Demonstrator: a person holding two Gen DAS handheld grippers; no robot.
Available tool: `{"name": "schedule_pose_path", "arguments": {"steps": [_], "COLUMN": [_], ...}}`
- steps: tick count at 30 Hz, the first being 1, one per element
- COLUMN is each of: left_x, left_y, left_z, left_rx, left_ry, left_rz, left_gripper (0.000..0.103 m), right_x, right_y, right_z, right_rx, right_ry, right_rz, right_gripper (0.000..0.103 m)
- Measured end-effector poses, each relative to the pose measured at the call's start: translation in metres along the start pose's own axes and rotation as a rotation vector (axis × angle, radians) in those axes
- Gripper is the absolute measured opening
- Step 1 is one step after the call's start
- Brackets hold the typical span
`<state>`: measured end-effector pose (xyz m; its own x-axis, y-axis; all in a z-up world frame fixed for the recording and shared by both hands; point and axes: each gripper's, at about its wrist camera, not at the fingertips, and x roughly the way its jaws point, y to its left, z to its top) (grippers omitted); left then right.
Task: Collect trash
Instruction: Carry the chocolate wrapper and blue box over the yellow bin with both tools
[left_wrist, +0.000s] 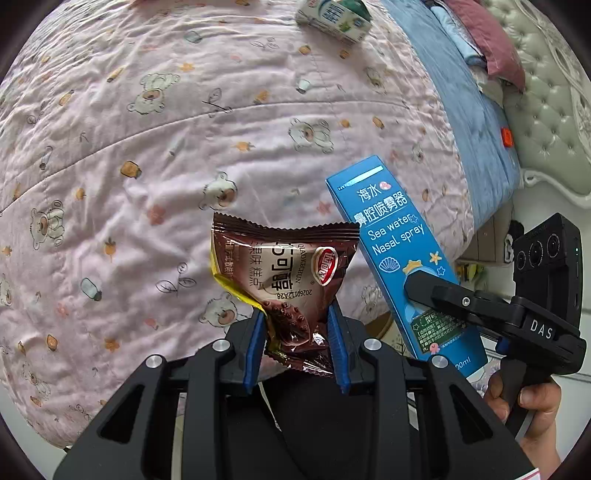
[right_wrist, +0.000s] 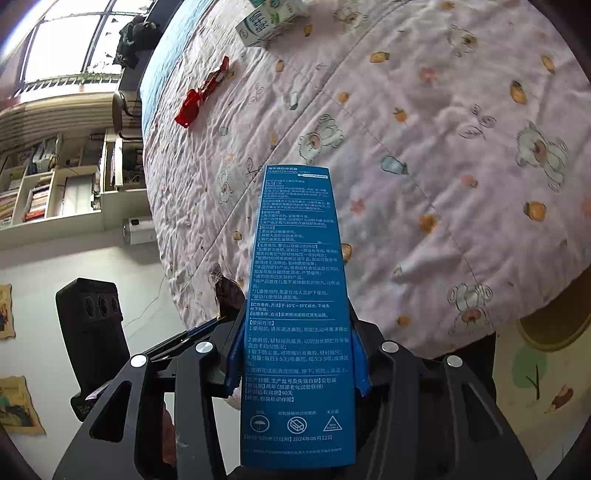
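Both fisheye cameras sit just behind their fingers, looking steeply down at the pink bear-printed quilt (left_wrist: 184, 147) from close above; both catch the white-and-green carton (left_wrist: 334, 18) far off, perhaps the same quilt stretch

A bed carries everything here, spread with a pale pink quilt (left_wrist: 155, 155) printed with small bears, jars and flowers, stitched in long seams and lightly wrinkled. A blue blanket (left_wrist: 469, 110) lies along its far side toward the tufted headboard (left_wrist: 554, 92). Directly on the quilt lie a white and green carton (right_wrist: 273, 18) on its side and, near it, a crumpled red wrapper (right_wrist: 201, 94).
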<state>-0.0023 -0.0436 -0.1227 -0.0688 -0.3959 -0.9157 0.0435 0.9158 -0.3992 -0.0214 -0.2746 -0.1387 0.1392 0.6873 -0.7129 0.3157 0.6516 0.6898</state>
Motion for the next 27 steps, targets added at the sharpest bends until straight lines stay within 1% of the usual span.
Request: {"name": "schedule_pose_path", "arguments": {"steps": [7, 13, 17, 21, 24, 27], "left_x": [0.027, 0.063, 0.097, 0.13, 0.152, 0.171], "left_y": [-0.065, -0.138, -0.192, -0.239, -0.267, -0.287], "left_z": [-0.023, -0.045, -0.065, -0.09, -0.106, -0.121], "left_rx": [0.119, 0.202, 0.26, 0.314, 0.355, 0.388], "left_ry": [0.047, 0.102, 0.155, 0.21, 0.249, 0.281], "left_rz": [0.019, 0.028, 0.02, 0.021, 0.035, 0.044], "left_gripper": [0.032, 0.032, 0.032, 0.032, 0.032, 0.032], "right_x": [-0.046, -0.101, -0.139, -0.164, -0.176, -0.185], "right_y": [-0.051, -0.114, -0.165, -0.217, -0.246, -0.269], "right_z": [-0.025, -0.047, -0.073, -0.104, -0.125, -0.141], "right_rx": [0.069, 0.153, 0.213, 0.29, 0.333, 0.37], "right_ry": [-0.071, -0.152, -0.21, -0.241, -0.259, -0.273], "right_rz": [0.029, 0.043, 0.025, 0.01, -0.003, -0.008], "right_gripper": [0.045, 0.045, 0.045, 0.045, 0.045, 0.045]}}
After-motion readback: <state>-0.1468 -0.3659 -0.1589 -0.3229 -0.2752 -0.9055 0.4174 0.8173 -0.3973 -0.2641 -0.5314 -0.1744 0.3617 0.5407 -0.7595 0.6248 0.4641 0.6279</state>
